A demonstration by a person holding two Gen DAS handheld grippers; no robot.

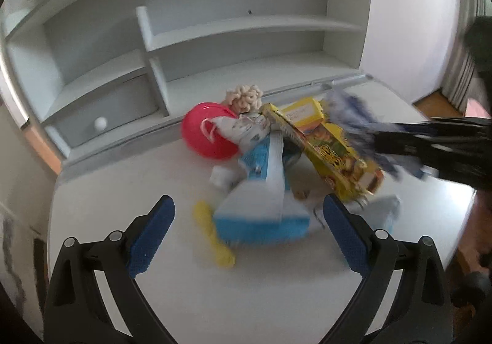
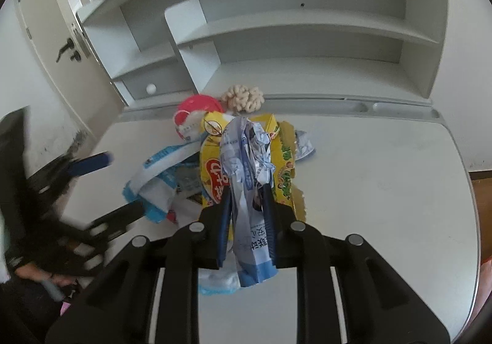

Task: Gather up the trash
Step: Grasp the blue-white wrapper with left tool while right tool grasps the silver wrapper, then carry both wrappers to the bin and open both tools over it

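A: What have the right tongs got?

B: They're clenched on a crumpled blue-and-white wrapper. Its creased top stands up past the tips and its tail hangs down between the arms, over the table.

A: How will it handle?

B: I'd judge it very light, soft and slick. It folds rather than resists, so a pinch across the bunched middle, as here, looks safer than a loose edge.

A: And the left tongs?

B: Released, pads wide apart, nothing pressed. A blue-and-white pack lies on the table between the tips and just ahead of them, with a yellow stick beside it, nearer the left pad.

A: The rest?

B: The yellow box leans ahead and to the right of the left tongs; it's probably stiff card, best gripped across a narrow edge. A pink bowl and beige puffs lie farther ahead.
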